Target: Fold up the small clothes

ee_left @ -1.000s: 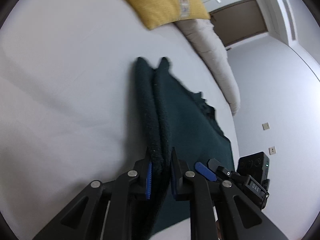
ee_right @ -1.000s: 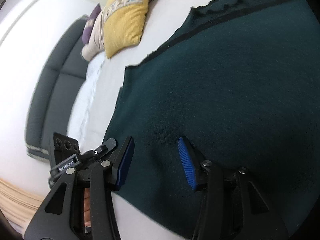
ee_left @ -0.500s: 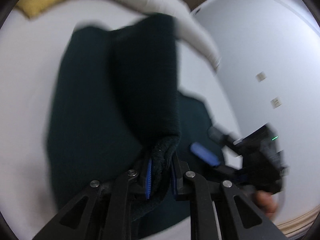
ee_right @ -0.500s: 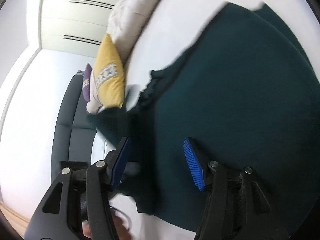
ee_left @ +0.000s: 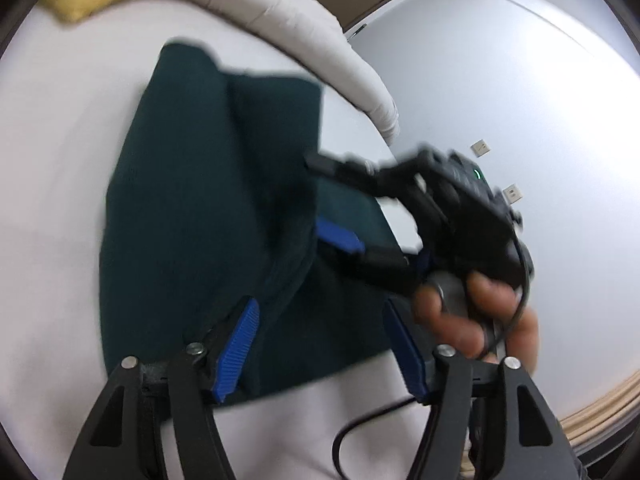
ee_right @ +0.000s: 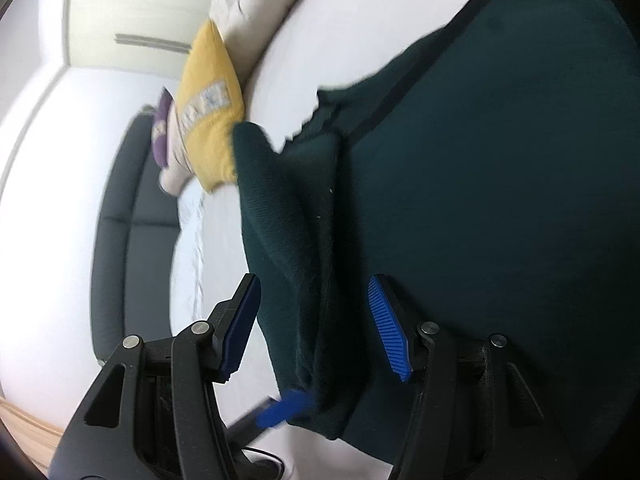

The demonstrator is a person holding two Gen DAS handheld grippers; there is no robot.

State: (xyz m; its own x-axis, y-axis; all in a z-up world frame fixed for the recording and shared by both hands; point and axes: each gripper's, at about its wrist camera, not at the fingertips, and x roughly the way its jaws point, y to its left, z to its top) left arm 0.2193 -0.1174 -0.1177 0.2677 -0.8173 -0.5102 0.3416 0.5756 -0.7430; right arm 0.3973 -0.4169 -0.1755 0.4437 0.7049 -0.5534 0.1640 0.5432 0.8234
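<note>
A dark green knitted garment (ee_left: 192, 208) lies on the white bed (ee_left: 60, 160), with one side folded over its body. My left gripper (ee_left: 320, 346) hovers over the near hem. Its jaws are opening, and the folded flap (ee_left: 276, 168) lies loose between the blue pads without being pressed. My right gripper (ee_right: 316, 320) is open above the same fold (ee_right: 296, 240), pads apart from the cloth. In the left wrist view the right gripper (ee_left: 332, 200) sits close to the right, held by a hand (ee_left: 472, 312). A blue left pad (ee_right: 284, 408) shows low in the right wrist view.
A yellow cushion (ee_right: 208, 108) and a purple one (ee_right: 160, 132) rest at the bed's far end beside a rolled white duvet (ee_left: 300, 28). A dark grey sofa (ee_right: 120, 220) stands beyond the bed. A black cable (ee_left: 360, 420) trails near the bed's edge. A white wall (ee_left: 520, 100) is to the right.
My left gripper carried the gripped fold sideways across the garment's body, then opened and let it go. My right gripper widened a little and now stands close to the left one.
</note>
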